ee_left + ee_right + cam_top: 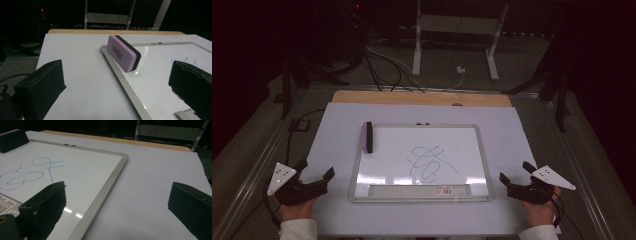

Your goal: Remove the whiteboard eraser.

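High view looks down; both low tool cameras share the whiteboard (422, 160).

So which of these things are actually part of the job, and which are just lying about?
Part of the job:
whiteboard with blue scribble
eraser, on edge at the board's far left corner
left gripper and right gripper, both open

Just lying about:
barcode label on the board's tray
cables and metal stand beyond the table

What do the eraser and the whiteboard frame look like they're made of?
The eraser looks like a purple foam or plastic body, matte, with a dark felt-like wiping layer on one face. The whiteboard frame looks like brushed silver metal, probably aluminium, around a glossy white surface that reflects the lights.
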`<action>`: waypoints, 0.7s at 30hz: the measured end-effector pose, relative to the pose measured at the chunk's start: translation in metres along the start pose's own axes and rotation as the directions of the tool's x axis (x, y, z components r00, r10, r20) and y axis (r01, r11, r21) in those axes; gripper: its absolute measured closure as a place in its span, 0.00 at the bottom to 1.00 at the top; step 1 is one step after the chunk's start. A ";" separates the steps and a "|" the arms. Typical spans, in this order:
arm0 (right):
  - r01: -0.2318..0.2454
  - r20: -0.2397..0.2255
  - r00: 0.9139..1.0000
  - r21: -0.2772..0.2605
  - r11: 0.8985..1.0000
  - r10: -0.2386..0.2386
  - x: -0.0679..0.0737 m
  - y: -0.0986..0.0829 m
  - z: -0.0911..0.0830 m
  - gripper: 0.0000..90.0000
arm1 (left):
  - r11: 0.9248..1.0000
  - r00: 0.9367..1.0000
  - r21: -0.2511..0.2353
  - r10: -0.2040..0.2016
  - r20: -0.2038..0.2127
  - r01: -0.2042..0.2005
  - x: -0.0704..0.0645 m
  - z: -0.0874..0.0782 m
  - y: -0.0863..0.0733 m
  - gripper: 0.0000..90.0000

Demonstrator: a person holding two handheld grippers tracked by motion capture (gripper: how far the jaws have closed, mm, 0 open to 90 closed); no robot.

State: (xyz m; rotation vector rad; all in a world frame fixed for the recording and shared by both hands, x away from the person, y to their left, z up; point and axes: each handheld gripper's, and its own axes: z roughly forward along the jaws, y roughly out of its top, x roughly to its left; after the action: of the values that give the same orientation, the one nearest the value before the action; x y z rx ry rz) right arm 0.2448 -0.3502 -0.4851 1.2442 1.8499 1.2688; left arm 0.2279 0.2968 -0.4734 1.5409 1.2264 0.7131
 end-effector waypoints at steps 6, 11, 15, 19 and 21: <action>-0.013 0.003 1.000 -0.001 1.000 0.013 -0.003 0.000 -0.001 0.02 | 1.000 1.000 0.012 0.007 -0.002 -0.007 -0.001 0.002 0.001 0.01; -0.023 0.008 1.000 0.023 0.999 0.023 0.001 0.002 -0.001 0.00 | 1.000 1.000 0.013 -0.001 -0.001 0.001 0.000 0.003 0.003 0.01; -0.024 0.015 1.000 0.021 0.999 0.024 0.001 0.002 -0.002 0.00 | 1.000 1.000 0.005 0.017 -0.003 -0.017 0.000 0.005 0.010 0.01; -0.031 0.015 0.999 0.017 0.999 0.031 0.001 0.002 -0.003 0.00 | 1.000 1.000 0.007 0.021 0.001 -0.021 0.000 0.008 0.015 0.01; -0.032 0.014 0.999 0.015 0.999 0.032 0.001 0.002 -0.003 0.00 | 1.000 1.000 0.018 0.015 -0.001 -0.015 0.000 0.013 0.021 0.01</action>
State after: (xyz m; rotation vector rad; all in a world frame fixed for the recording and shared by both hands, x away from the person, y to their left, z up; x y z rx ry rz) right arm 0.2428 -0.3506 -0.4821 1.2923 1.8403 1.2613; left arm 0.2462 0.2926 -0.4581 1.5656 1.2265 0.7147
